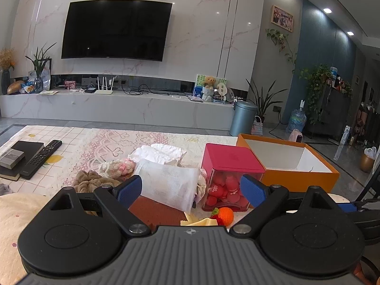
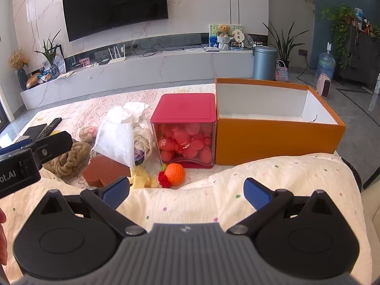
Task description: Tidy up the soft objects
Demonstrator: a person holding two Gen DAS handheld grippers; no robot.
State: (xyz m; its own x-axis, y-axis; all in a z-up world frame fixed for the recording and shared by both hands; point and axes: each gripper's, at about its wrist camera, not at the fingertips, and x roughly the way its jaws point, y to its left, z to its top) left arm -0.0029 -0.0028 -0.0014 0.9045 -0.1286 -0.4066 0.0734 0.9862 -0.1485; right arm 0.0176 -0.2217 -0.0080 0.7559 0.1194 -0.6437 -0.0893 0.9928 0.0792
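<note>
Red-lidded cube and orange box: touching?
Touching, as far as shows. In the right wrist view the red-lidded cube sits flush against the orange box side wall, with no gap visible between them.

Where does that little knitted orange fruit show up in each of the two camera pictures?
Left wrist view: the knitted orange lies low in the middle, between the open gripper's blue fingers, just in front of the red-lidded clear box.
Right wrist view: it sits a little left of middle, beyond the gripper, again in front of that box.
Shared landmark: the red-lidded clear box, with the orange box beside it.
</note>
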